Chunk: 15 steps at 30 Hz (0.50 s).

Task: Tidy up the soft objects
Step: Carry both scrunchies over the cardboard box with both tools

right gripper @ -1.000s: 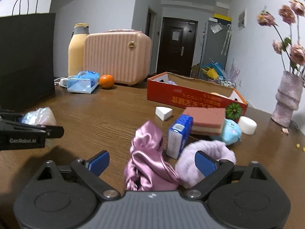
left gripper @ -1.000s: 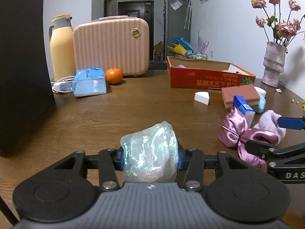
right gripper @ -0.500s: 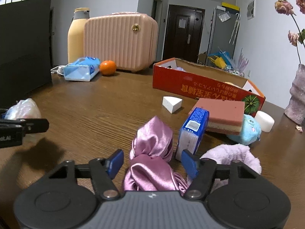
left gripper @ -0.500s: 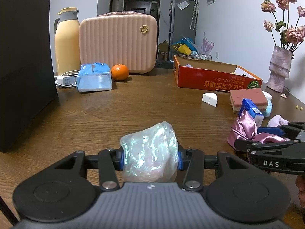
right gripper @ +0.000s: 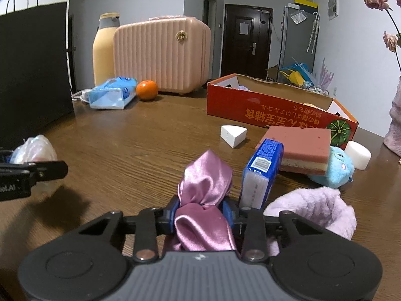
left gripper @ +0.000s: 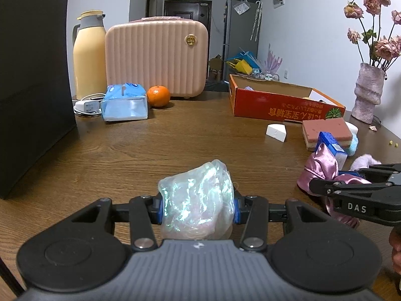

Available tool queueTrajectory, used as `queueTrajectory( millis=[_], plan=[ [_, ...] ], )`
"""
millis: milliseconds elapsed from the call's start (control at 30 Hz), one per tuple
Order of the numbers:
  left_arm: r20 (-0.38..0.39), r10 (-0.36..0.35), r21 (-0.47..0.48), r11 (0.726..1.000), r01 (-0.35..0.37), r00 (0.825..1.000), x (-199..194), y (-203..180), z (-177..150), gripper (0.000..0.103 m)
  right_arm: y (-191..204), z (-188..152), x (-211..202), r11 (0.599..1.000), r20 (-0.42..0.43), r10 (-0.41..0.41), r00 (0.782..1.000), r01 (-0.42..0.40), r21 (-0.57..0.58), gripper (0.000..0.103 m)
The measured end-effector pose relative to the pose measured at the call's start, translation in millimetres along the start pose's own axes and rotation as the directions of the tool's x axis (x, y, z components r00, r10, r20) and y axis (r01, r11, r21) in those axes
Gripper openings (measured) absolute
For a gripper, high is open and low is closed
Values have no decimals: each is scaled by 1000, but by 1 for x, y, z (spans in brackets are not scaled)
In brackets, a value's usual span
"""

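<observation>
Left gripper [left gripper: 198, 207]: clamped on an iridescent crumpled film bundle [left gripper: 198, 200], pads pressing both sides, above the near part of the wooden table [left gripper: 175, 145]. Right gripper [right gripper: 201, 213]: jaws closing, blue pads pinching the pink satin scrunchie [right gripper: 204, 200] at its knot, near the table's near right edge. Just beside it: lilac fluffy scrunchie [right gripper: 315, 205] on the right; blue tissue pack [right gripper: 262, 173] standing tilted behind. Further right: pink layered sponge [right gripper: 300, 145] lying over a blue plush toy [right gripper: 335, 168]; white wedge sponge [right gripper: 233, 134]. Far right side: red cardboard box [right gripper: 270, 110], open. Far left edge: pink case [left gripper: 156, 57], orange [left gripper: 158, 95].
</observation>
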<state>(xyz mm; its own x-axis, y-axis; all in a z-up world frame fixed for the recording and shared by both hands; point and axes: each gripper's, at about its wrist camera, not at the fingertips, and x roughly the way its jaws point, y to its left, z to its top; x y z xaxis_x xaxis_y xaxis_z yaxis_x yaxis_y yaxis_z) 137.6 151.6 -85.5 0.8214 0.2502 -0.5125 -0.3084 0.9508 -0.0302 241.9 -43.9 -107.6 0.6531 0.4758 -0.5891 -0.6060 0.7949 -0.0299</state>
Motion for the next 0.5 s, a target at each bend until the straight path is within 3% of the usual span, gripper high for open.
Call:
queueTrajectory(
  millis=[500],
  plan=[
    [88,-12,11,1000,11,996,-17,-28,30,46,-12,16,-41,998,157,46,987,-51,30,32]
  ],
)
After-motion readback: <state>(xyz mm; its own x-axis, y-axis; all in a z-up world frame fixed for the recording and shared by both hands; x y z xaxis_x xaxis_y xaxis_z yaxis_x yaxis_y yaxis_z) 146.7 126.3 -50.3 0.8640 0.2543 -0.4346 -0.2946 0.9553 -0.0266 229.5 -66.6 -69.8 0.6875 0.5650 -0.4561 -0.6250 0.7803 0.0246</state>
